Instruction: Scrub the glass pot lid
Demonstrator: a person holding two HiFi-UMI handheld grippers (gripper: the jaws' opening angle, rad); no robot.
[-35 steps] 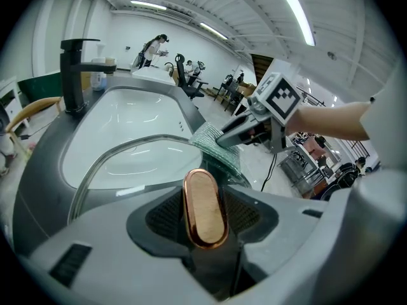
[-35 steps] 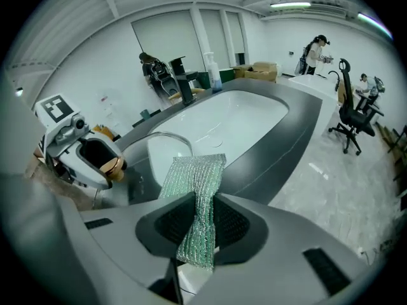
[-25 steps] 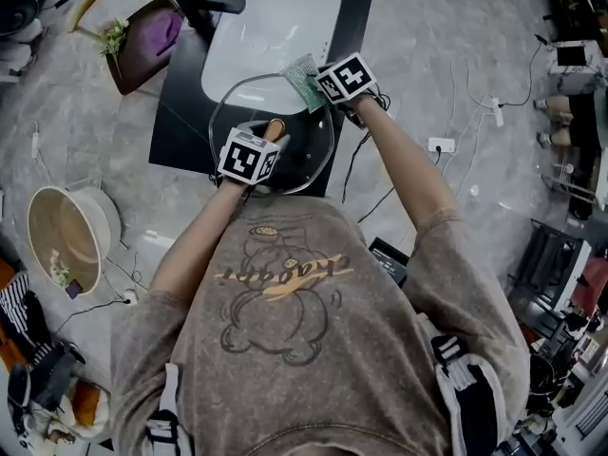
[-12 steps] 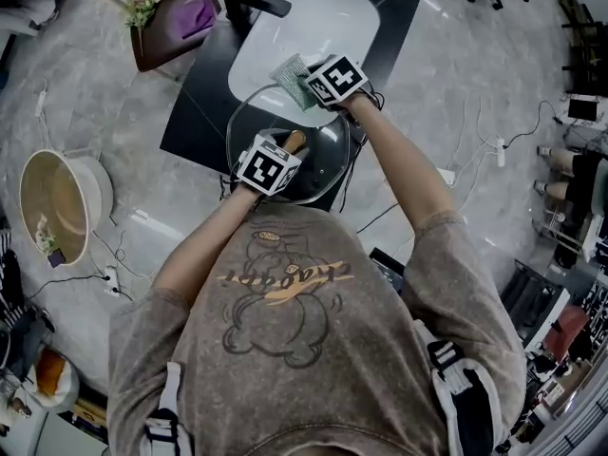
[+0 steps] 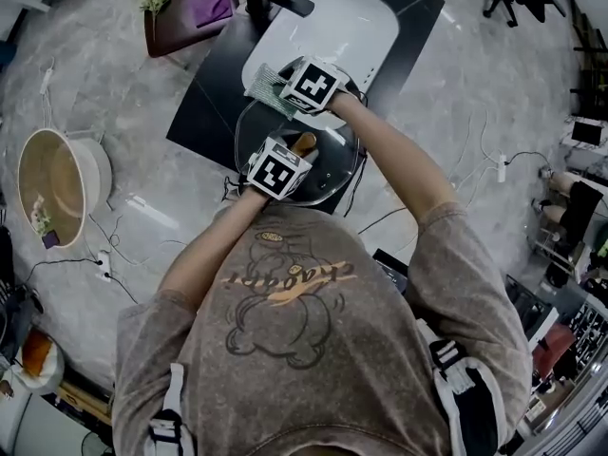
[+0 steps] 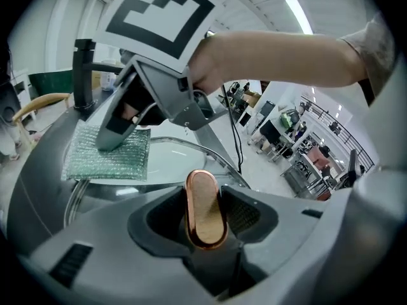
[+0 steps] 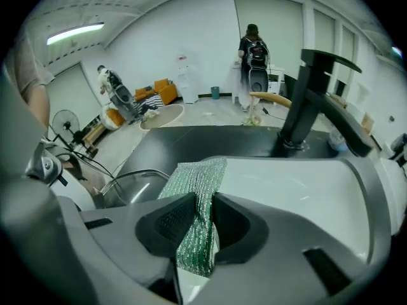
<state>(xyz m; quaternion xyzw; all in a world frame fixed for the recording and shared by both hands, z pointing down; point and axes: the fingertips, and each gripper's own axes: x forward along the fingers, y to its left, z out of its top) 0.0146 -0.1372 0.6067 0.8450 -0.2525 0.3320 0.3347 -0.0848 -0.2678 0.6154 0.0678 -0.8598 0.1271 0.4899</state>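
Left gripper view: the left gripper [image 6: 205, 216] pinches the copper knob [image 6: 205, 199] of the glass pot lid [image 5: 332, 171], at six o'clock of the sink [image 5: 342, 36]. The right gripper [image 7: 202, 216] nips a green scourer [image 7: 198, 176]. The glass is probably slippery and breakable, so the knob looks the safe hold.

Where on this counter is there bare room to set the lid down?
The sink basin beyond the scrub pad is bare, and so is the black counter left of the glass lid. The lid's spot is crowded: the left gripper clamps its handle, the right gripper holds the pad at its far rim.
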